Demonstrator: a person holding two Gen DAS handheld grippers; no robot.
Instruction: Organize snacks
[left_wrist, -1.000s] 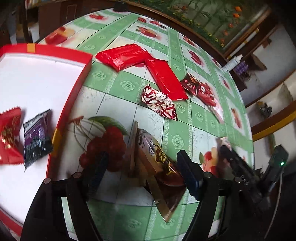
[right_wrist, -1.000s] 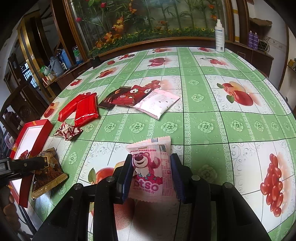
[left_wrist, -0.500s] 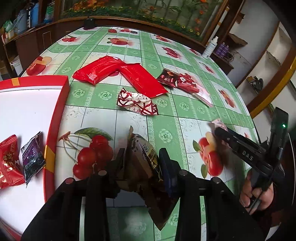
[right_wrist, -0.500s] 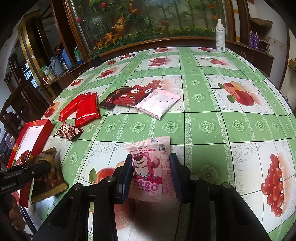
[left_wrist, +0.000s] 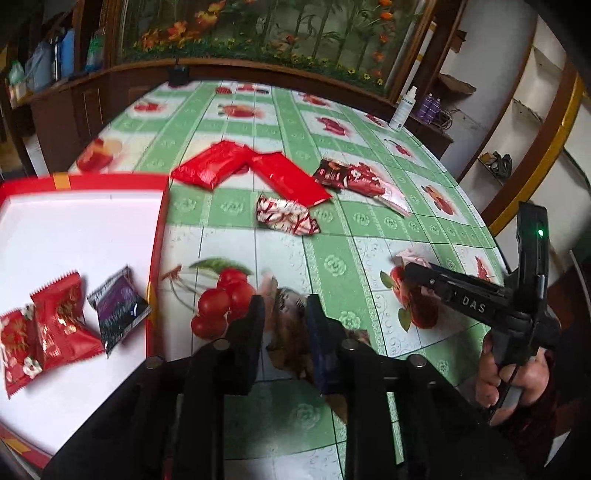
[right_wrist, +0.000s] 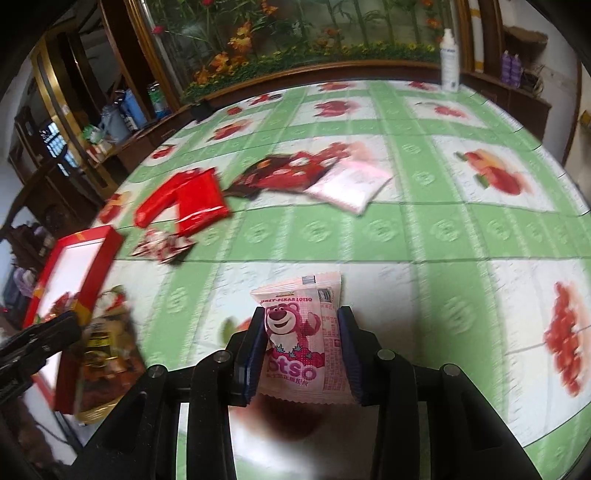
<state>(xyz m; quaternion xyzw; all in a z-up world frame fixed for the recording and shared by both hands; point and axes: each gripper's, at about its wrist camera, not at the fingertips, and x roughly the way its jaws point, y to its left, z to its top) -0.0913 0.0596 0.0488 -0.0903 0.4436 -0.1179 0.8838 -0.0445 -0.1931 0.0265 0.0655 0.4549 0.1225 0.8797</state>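
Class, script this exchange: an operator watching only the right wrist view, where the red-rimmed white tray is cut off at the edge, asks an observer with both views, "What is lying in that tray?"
Observer: Three packets lie in the red-rimmed white tray: two red foil packets and one dark purple packet.
Operator: Is the left gripper shut on its packet?
Observer: Yes. The left gripper is shut on the brown snack packet, with its pads pressing both sides.
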